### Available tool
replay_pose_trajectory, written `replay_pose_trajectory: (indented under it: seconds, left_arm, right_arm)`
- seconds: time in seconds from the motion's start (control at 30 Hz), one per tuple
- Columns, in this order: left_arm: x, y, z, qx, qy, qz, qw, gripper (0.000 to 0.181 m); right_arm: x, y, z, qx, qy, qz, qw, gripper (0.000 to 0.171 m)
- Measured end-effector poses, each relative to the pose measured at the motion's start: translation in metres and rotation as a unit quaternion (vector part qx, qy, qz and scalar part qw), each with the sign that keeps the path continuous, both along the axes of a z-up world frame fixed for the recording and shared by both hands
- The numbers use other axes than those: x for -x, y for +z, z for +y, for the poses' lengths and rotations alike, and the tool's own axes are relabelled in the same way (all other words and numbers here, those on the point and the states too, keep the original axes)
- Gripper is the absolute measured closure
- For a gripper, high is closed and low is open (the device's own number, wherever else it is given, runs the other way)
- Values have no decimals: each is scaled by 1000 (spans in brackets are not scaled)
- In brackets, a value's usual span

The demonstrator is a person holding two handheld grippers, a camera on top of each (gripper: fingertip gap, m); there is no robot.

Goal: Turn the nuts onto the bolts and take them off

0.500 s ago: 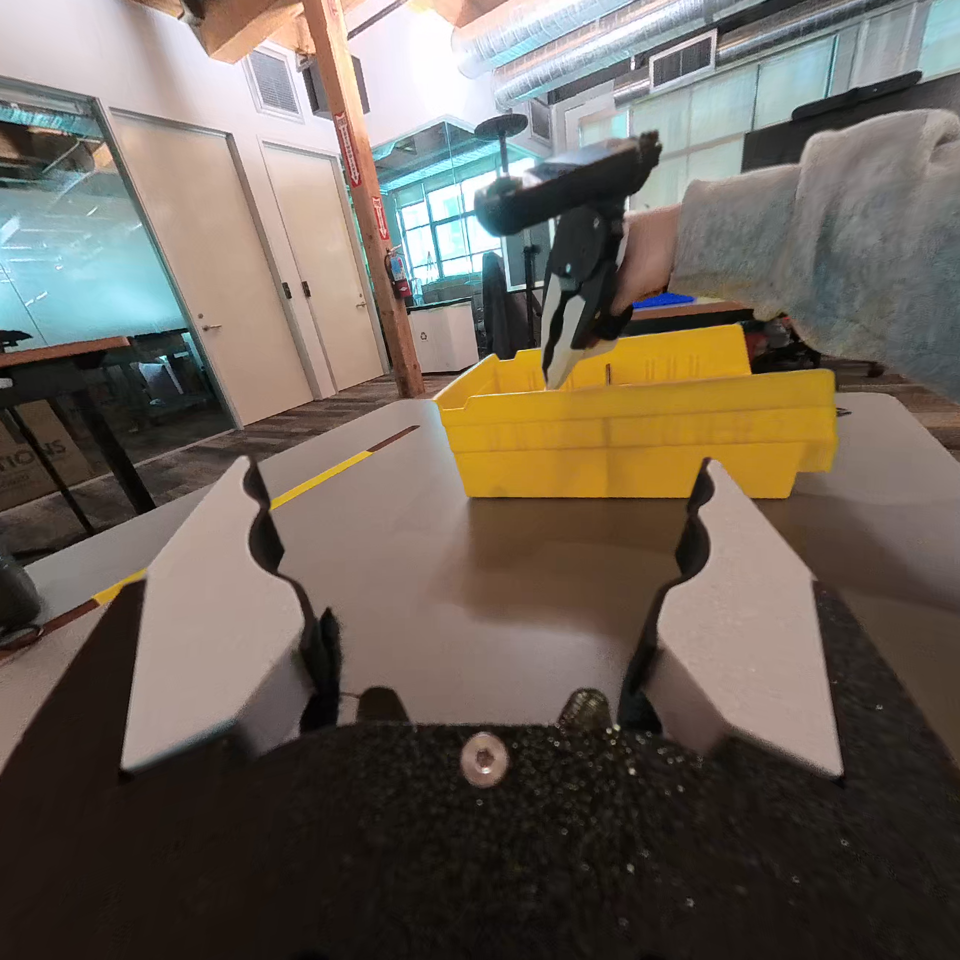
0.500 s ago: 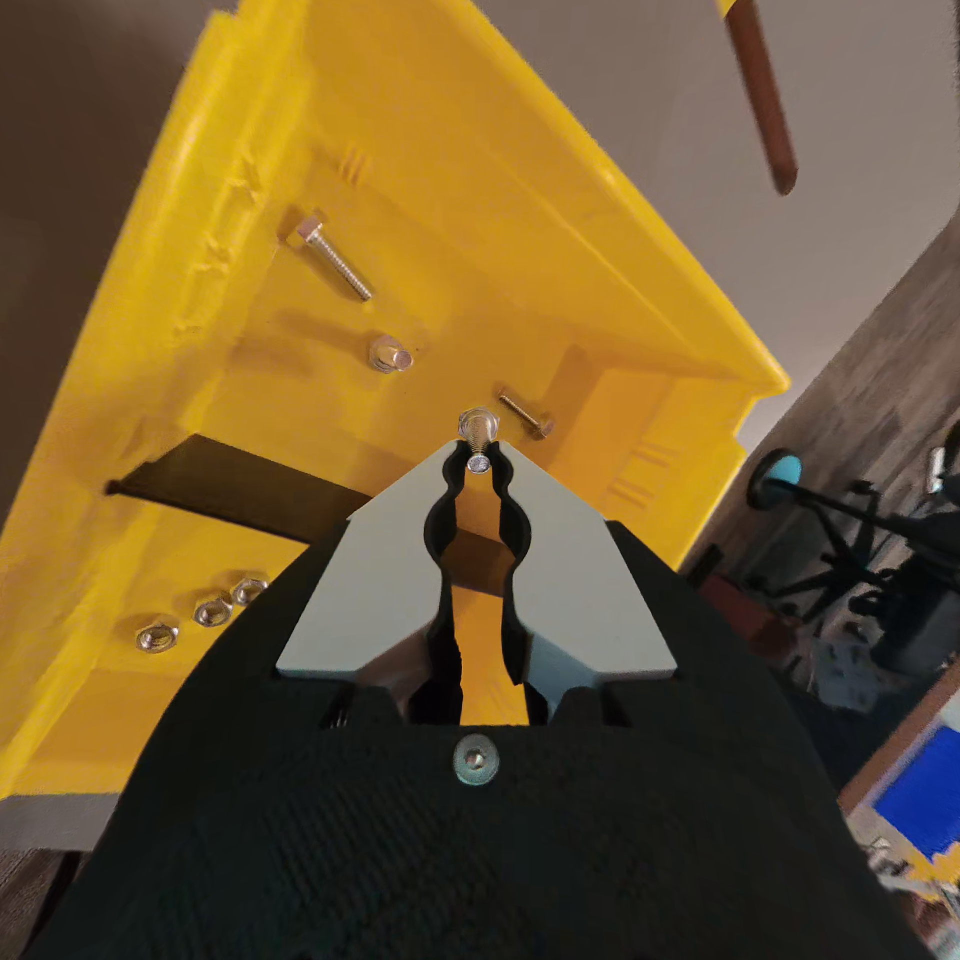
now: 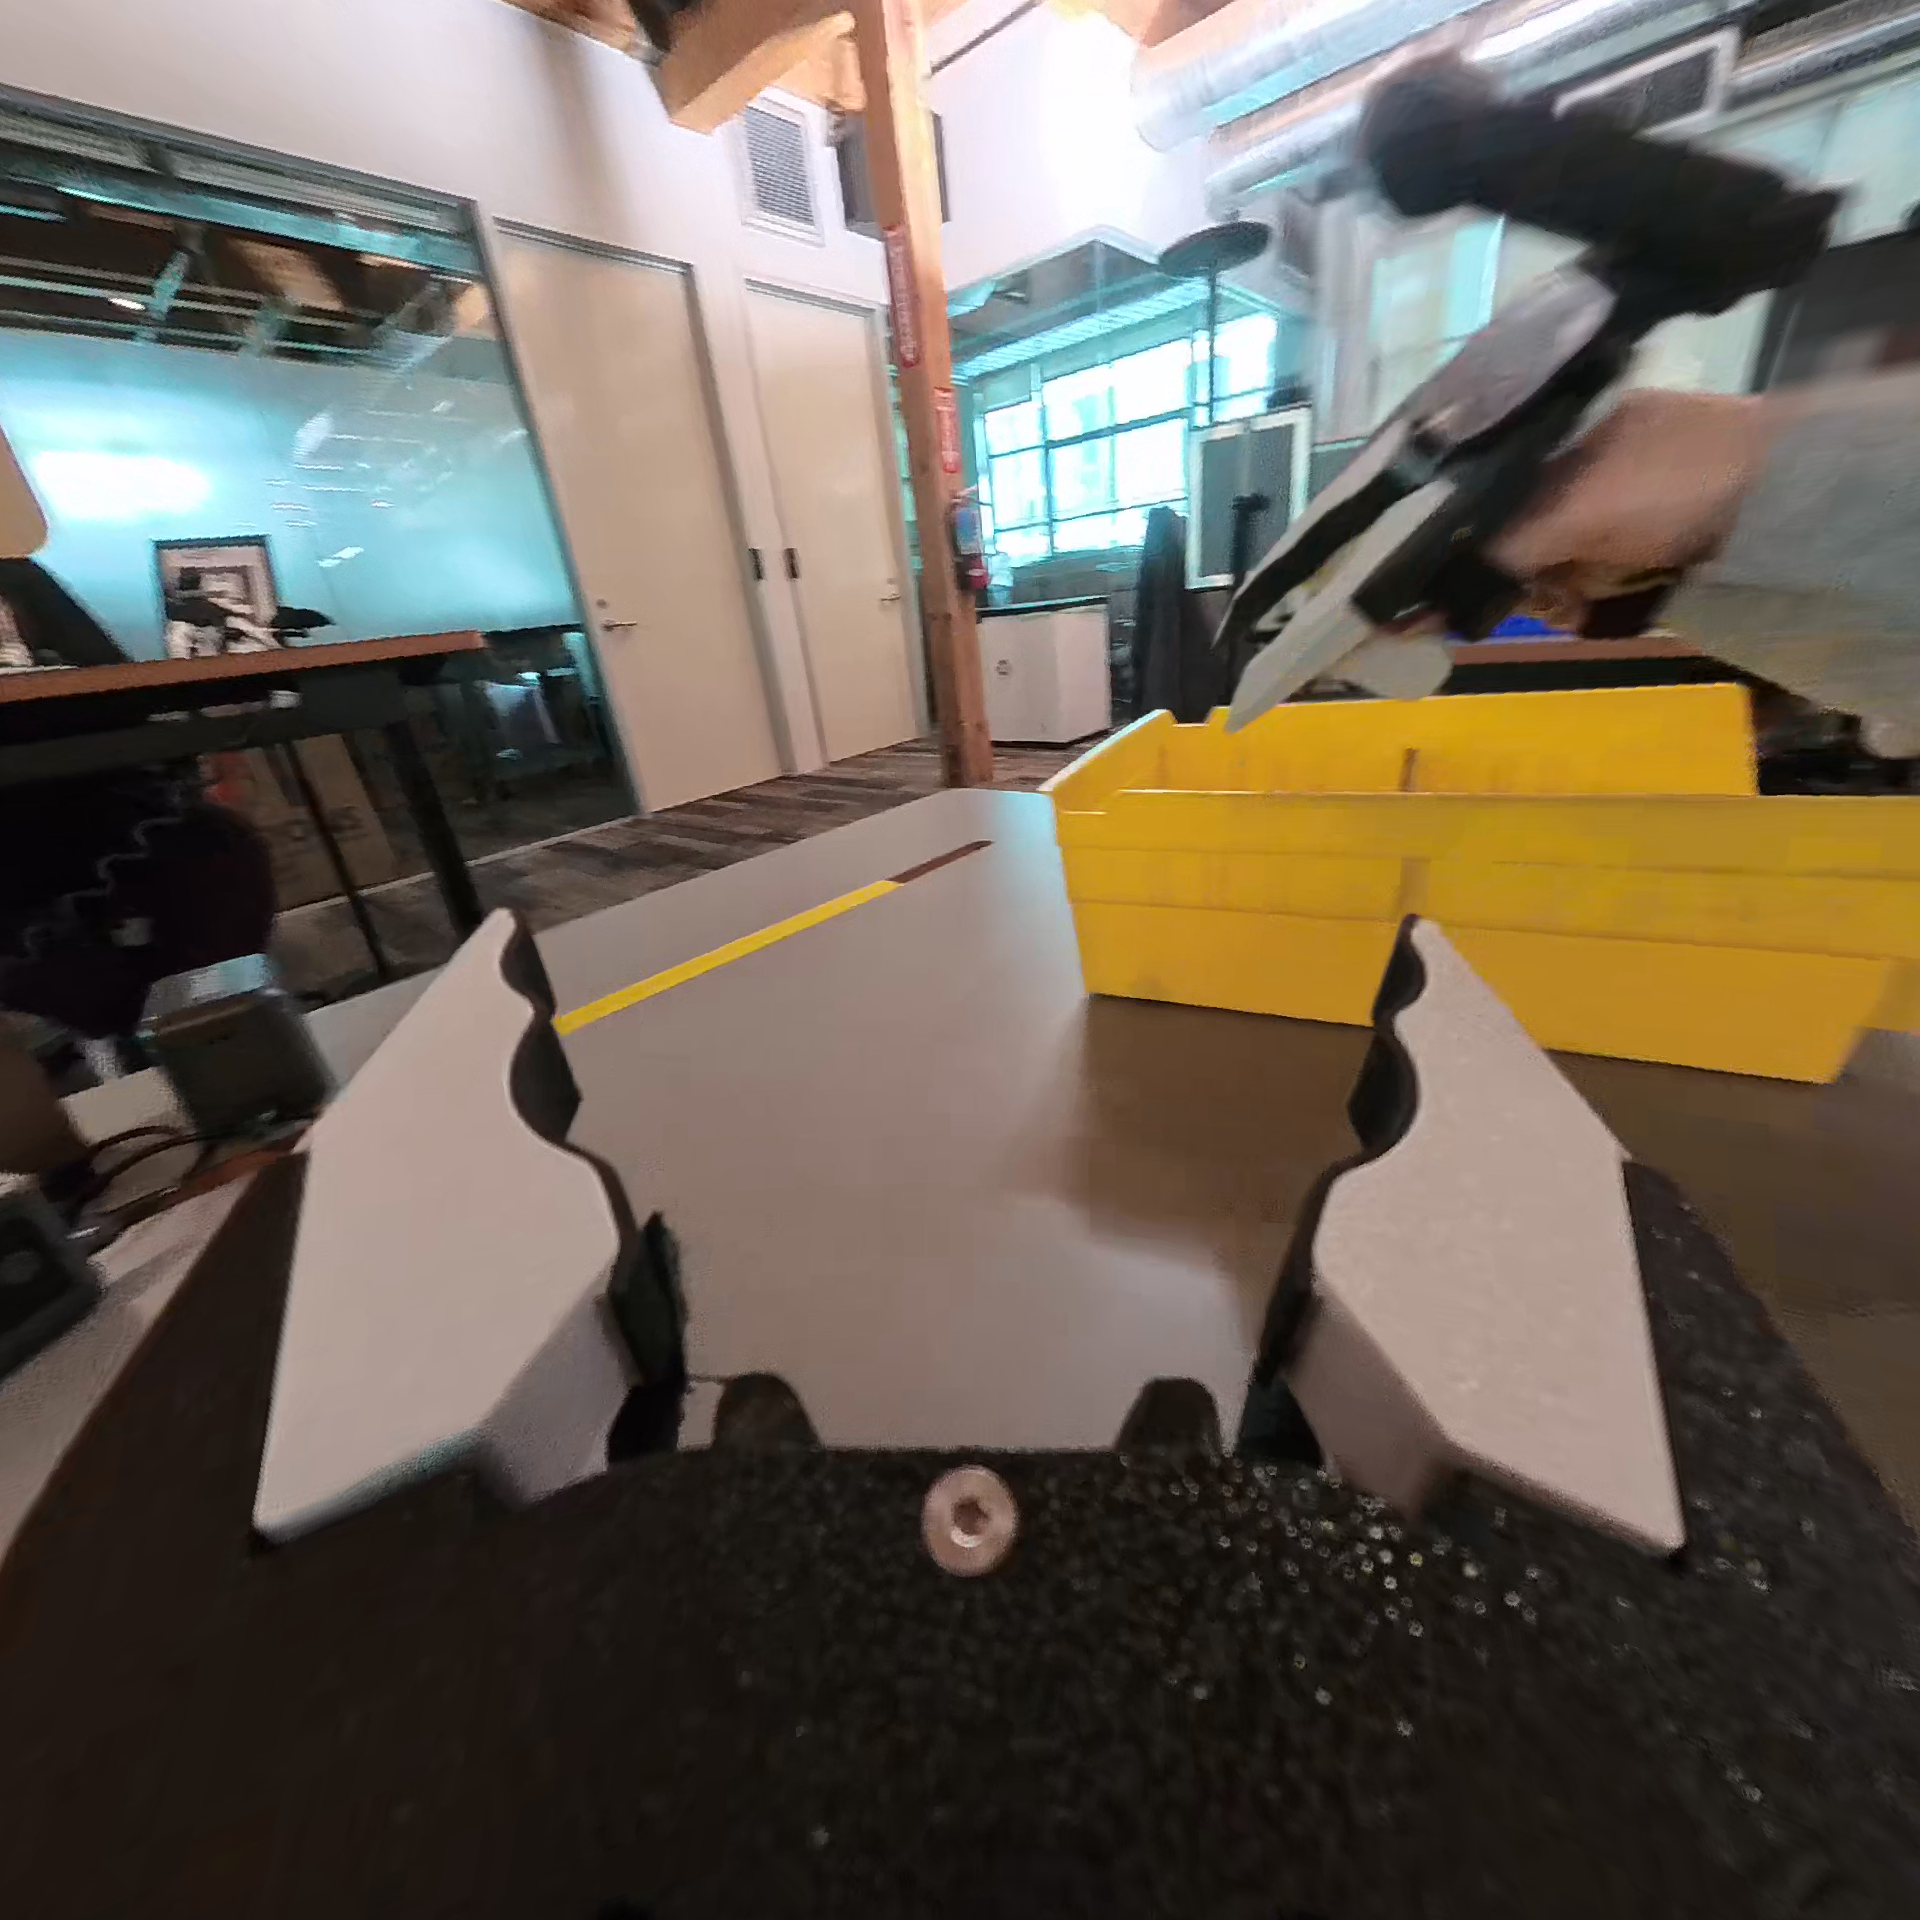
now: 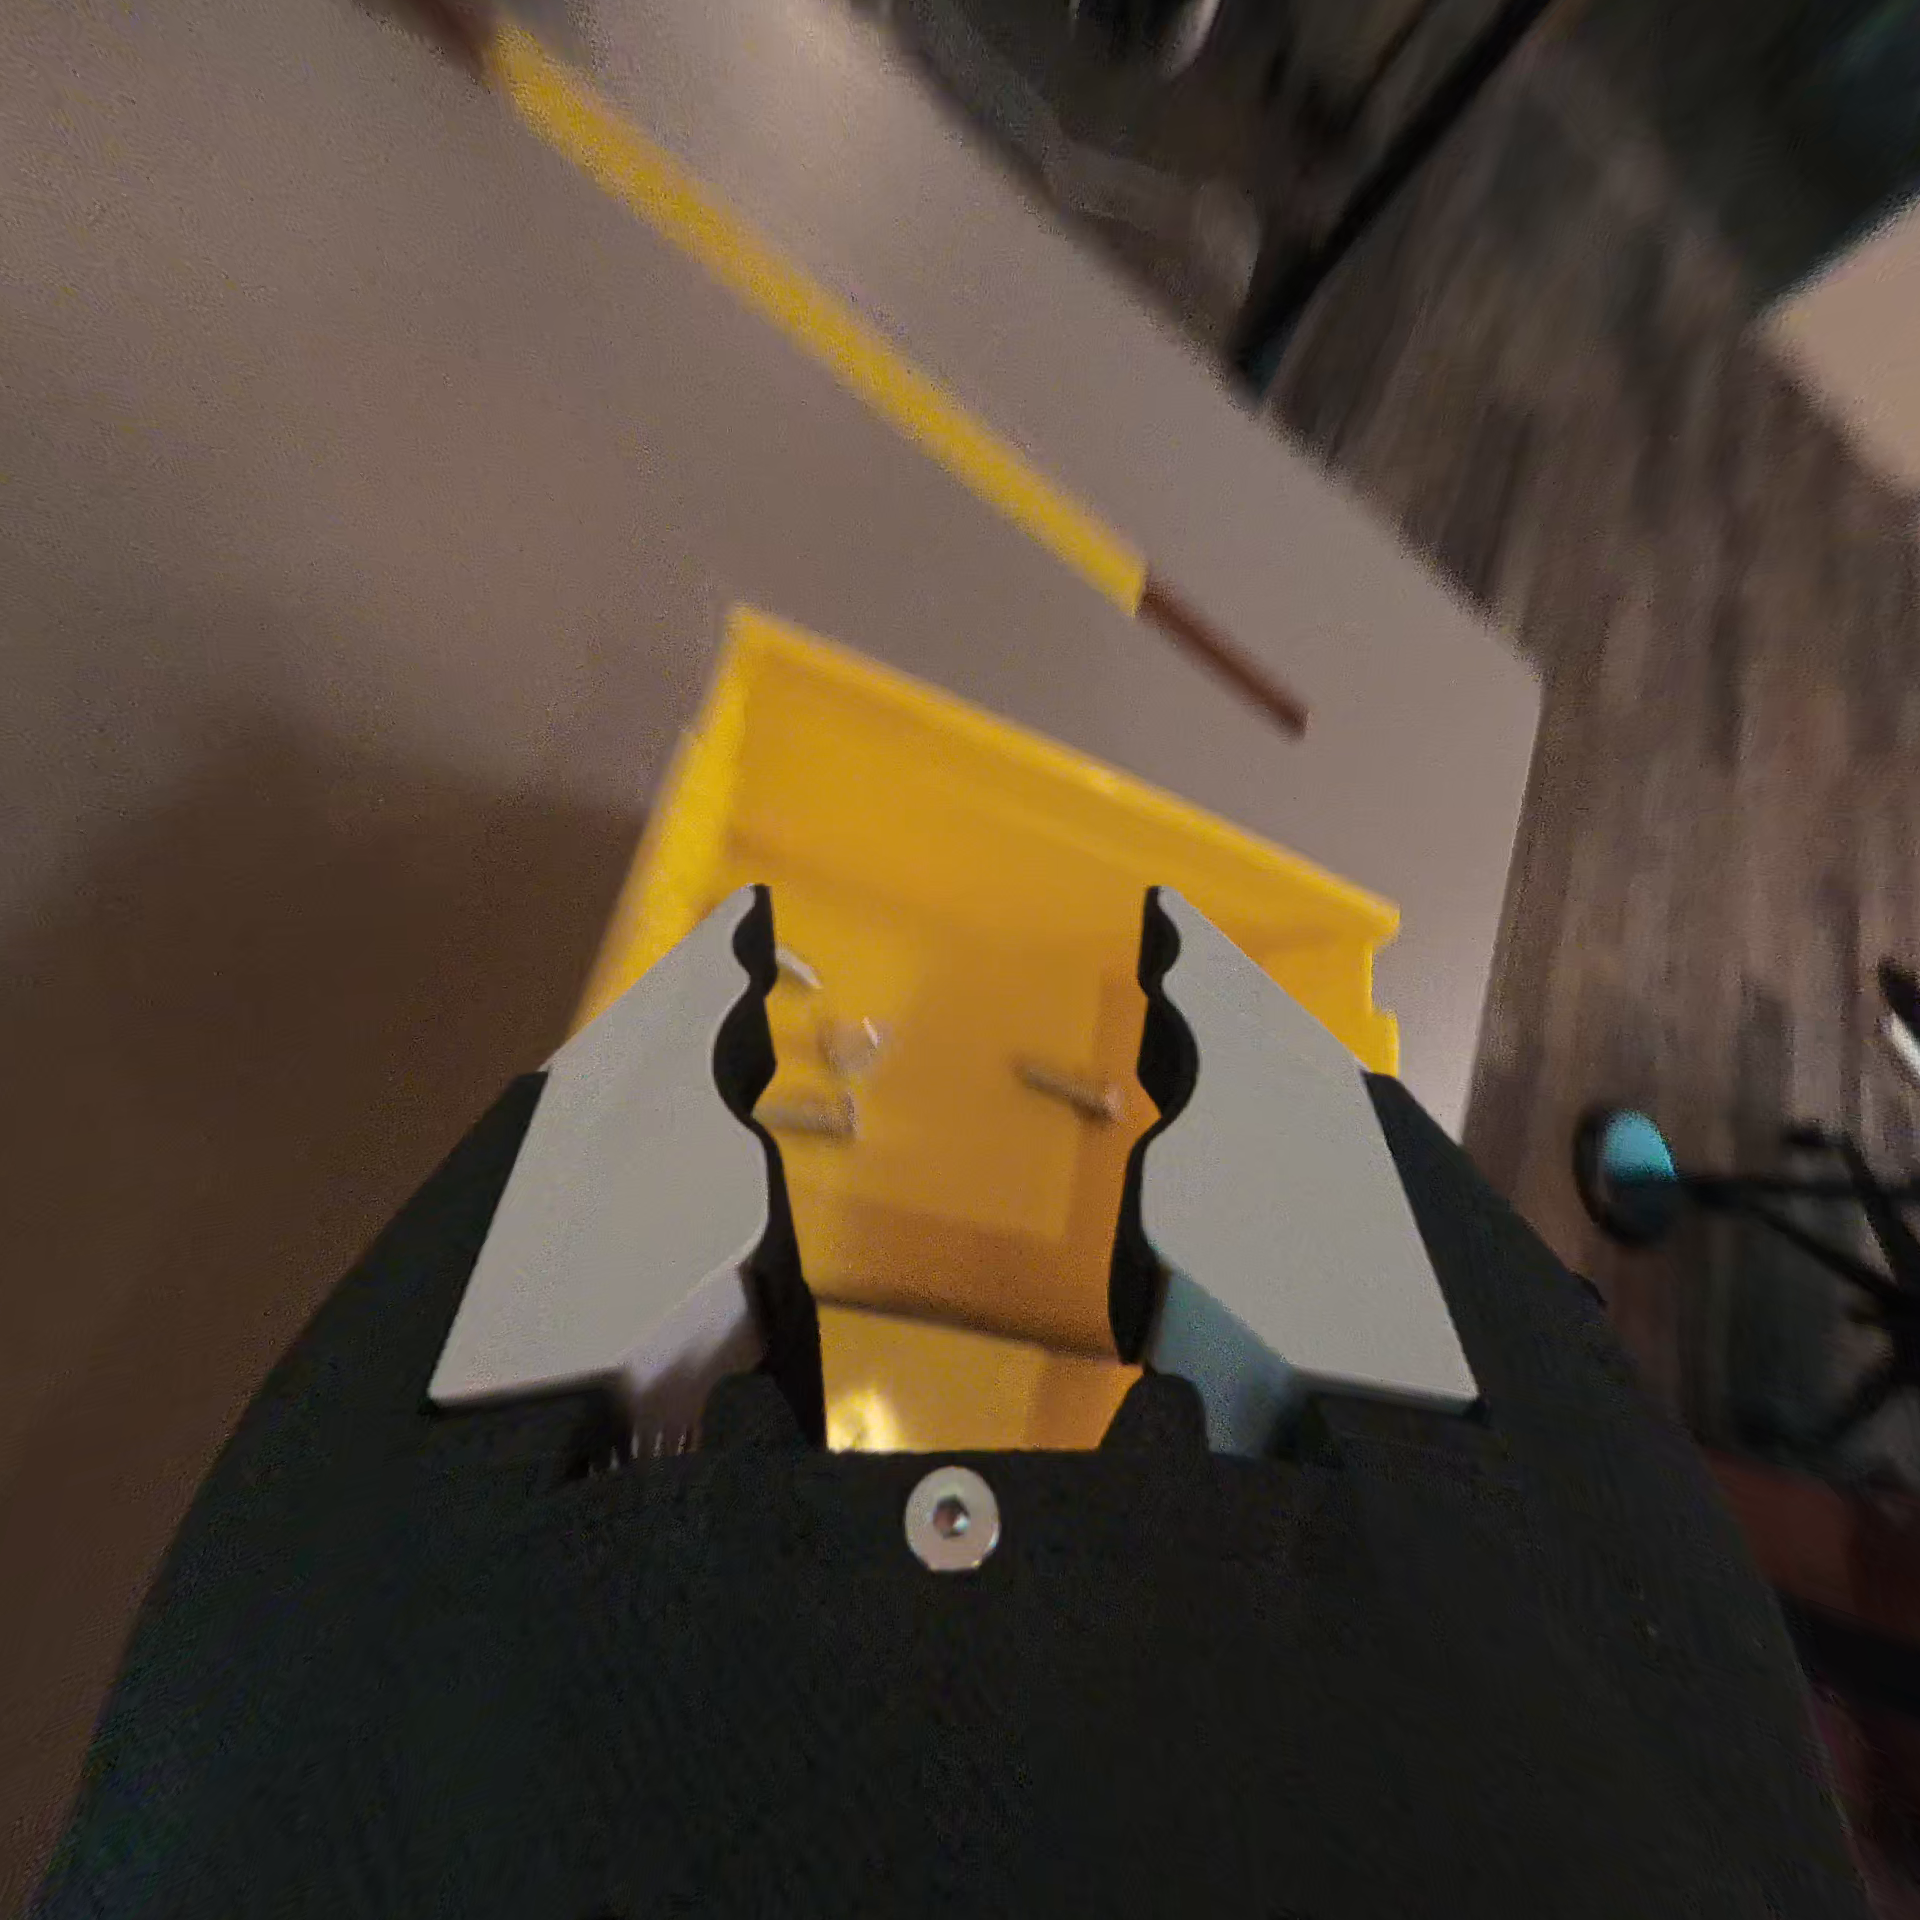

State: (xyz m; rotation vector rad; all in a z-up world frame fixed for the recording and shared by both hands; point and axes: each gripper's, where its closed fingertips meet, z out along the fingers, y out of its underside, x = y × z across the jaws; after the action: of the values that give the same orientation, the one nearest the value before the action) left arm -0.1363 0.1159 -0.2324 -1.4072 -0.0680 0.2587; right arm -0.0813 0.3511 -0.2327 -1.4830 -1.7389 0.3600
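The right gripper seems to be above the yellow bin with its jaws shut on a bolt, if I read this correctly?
Not quite: the right gripper is above the yellow bin, but its jaws are open and empty. The right wrist view shows the bolts lying blurred in the bin below.

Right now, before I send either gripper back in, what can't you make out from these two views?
- Nuts: none can be seen; in the right wrist view the right gripper and its body cover the yellow bin's near section.
- Bolts: motion blur leaves only streaks, so no count, and no telling whether any carries a nut.
- Bin contents in the left wrist view: hidden behind the bin's front wall.
- Left gripper: open, over bare table.
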Motion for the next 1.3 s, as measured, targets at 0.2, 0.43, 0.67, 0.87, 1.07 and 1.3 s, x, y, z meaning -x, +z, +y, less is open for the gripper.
replay_pose_trajectory:
  seconds: [0.2, 0.43, 0.67, 0.87, 1.07, 1.3]
  left_arm:
    - [43, 13, -25, -31, 126, 34, 991, 23]
    - [66, 20, -41, -27, 199, 120, 972, 22]
    - [61, 18, -36, 7, 213, 174, 961, 22]
    - [61, 14, -33, 7, 211, 174, 962, 22]
    - [60, 10, -30, -11, 179, 149, 972, 23]
    - [60, 10, -35, -20, 165, 121, 979, 31]
  right_arm:
    - [45, 55, -142, 66, 147, 318, 934, 49]
    - [86, 10, -178, -35, 184, 392, 901, 19]
    - [79, -2, -188, -26, 198, 455, 868, 17]
    - [75, 6, -184, -78, 194, 475, 855, 22]
    - [77, -3, -165, -22, 161, 470, 867, 26]
    - [67, 2, -152, -59, 134, 479, 866, 85]
